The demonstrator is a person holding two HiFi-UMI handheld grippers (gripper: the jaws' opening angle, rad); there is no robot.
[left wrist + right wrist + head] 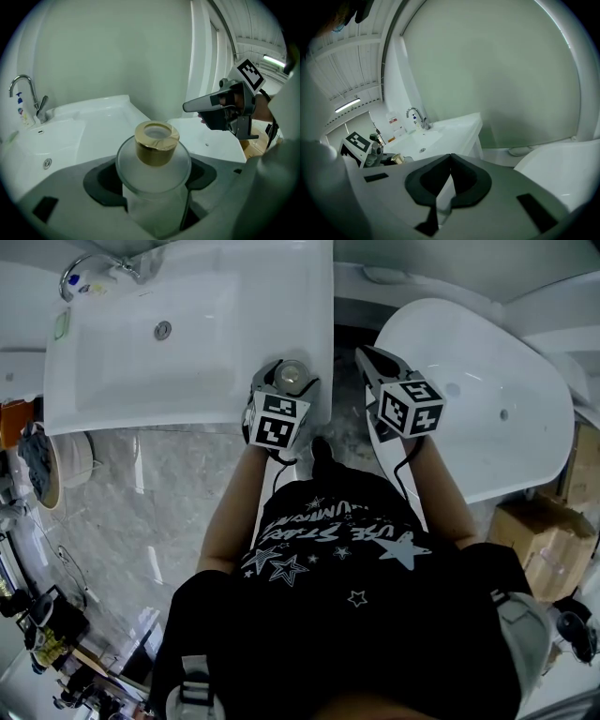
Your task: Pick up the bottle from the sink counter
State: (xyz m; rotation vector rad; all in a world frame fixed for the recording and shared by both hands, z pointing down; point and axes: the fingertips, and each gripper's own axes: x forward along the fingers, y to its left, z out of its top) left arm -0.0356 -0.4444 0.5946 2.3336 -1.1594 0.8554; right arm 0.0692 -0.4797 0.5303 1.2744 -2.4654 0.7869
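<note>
At front right corner of the white sink desk point(122, 381), left claw point(152, 182) is clamped round a frosted bottle point(290, 377), with a dark pad on each side of its body and the gold cap point(156, 140) sticking up above them. Can't tell if the bottle base sits on the desk or is clear of it. Right claw point(450, 160) has its pad tips pressed together with nothing between. It hangs over the dark gap between the desk's right edge and the white tub point(497, 418), apart from both and just beside the left claw. Desk surface is glossy and mostly bare, basin sunk in the middle with the drain point(163, 330). Faucet point(82, 268) is at the far left corner, well apart from the bottle, with small items beside it too small to tell. A plain pale wall point(117, 51) stands behind the desk. Floor point(159, 493) is grey marble-look tile, open in front of the desk. Clutter sits along the left edge of the head view, and a cardboard box point(544, 540) lies right of the tub. The gap between desk and tub is narrow. Person stands right at the desk front.
</note>
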